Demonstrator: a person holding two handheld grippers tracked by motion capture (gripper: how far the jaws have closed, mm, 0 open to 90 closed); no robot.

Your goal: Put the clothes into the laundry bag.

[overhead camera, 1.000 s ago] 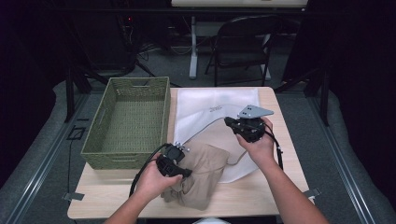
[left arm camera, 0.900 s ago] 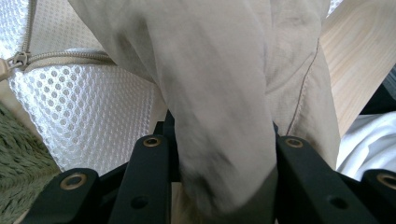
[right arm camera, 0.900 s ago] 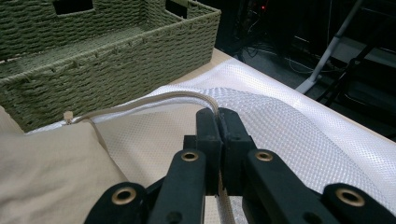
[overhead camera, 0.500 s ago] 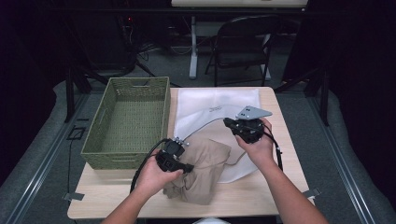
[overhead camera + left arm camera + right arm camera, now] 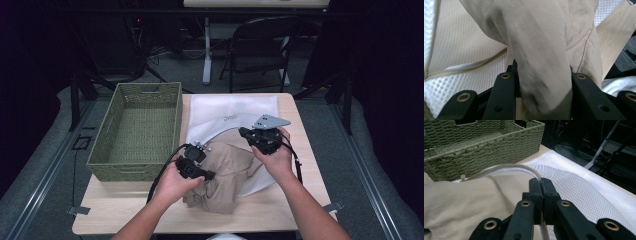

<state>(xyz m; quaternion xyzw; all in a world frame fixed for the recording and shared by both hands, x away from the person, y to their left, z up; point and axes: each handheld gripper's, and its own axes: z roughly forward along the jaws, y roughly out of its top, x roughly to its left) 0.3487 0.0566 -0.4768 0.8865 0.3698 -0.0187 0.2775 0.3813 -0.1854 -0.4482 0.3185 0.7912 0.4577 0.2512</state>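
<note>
Khaki cotton, soft and limp, bunched in my left claw (image 5: 204,174): the beige trousers (image 5: 226,172) sit at lower centre of the high view, on the pale worktop (image 5: 125,212), half lying over the white mesh laundry bag (image 5: 230,112) that spreads toward the upper middle of the frame. In the left gripper view a thick fold of the trousers (image 5: 541,57) fills the gap between my jaws, so that claw is clamped on the cloth. My right claw (image 5: 243,132), just right of centre in the high view, is pinched tight on the bag's zipped rim (image 5: 506,167); in the right gripper view that cord-like edge arches away to the left from my closed jaws, holding the mouth up and open. To the left of the frame stands the green woven basket (image 5: 137,132), near but apart from the bag. As I judge it, the trousers are light but floppy, they'll sag and trail, so a thick gathered fold is the place to hold, not a single layer that could slide out. The mesh looks slick and flimsy; the stiffer zip seam is my best purchase there, and I'd keep it taut so the opening doesn't collapse.
</note>
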